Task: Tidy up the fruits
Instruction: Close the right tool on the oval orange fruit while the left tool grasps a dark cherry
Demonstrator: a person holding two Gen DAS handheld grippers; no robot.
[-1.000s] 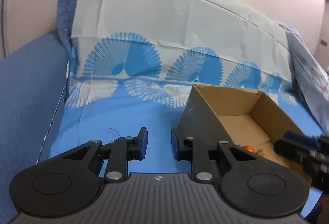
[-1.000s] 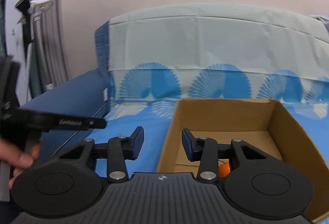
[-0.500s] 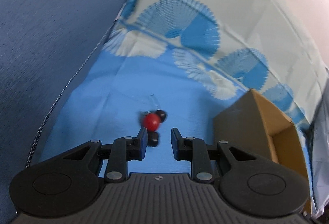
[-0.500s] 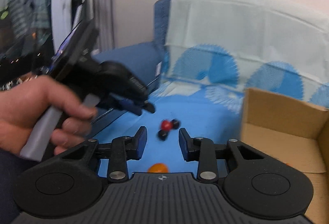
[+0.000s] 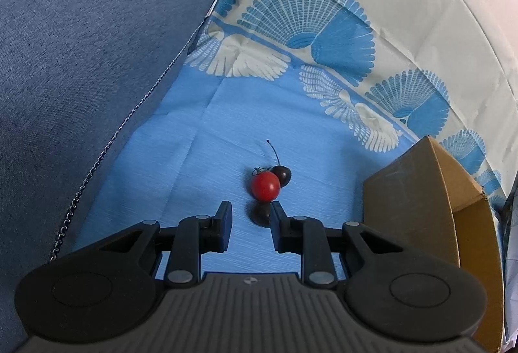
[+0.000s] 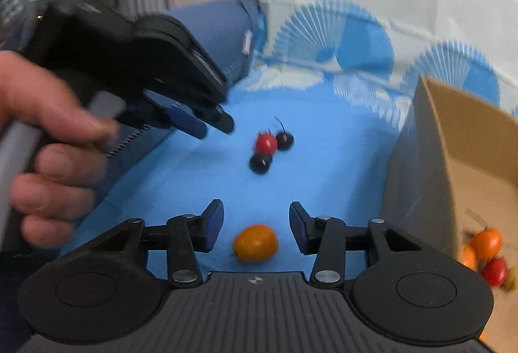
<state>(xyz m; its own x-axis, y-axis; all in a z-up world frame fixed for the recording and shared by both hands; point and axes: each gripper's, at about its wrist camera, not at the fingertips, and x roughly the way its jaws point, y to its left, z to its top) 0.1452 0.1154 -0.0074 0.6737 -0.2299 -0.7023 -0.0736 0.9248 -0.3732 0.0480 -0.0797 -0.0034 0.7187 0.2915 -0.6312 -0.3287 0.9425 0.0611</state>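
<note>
Both my grippers swung down off the open brown cardboard box point(image 6: 453, 139) onto loose fruit on the blue patterned cloth point(image 5: 207, 126). My right gripper point(image 6: 255, 222) was opening, the small orange tomato point(image 6: 255, 243) between its jaws, ungrasped. My left gripper point(image 5: 249, 225) stayed narrowly apart, empty, near the red cherry tomato point(image 5: 265, 186) and dark cherries point(image 5: 282, 174). Picking comes next, I judged.

My tools hang over a blue cloth point(image 5: 200, 159) printed with fan shapes, spread across a blue sofa seat point(image 5: 81, 61). On it, mid-frame in my left view, a red cherry tomato point(image 5: 265, 187) touches two dark cherries point(image 5: 282, 175). At the lower centre of my right view lies an orange tomato point(image 6: 255, 243). A cardboard box point(image 5: 411, 207) sits on the cloth at right.
</note>
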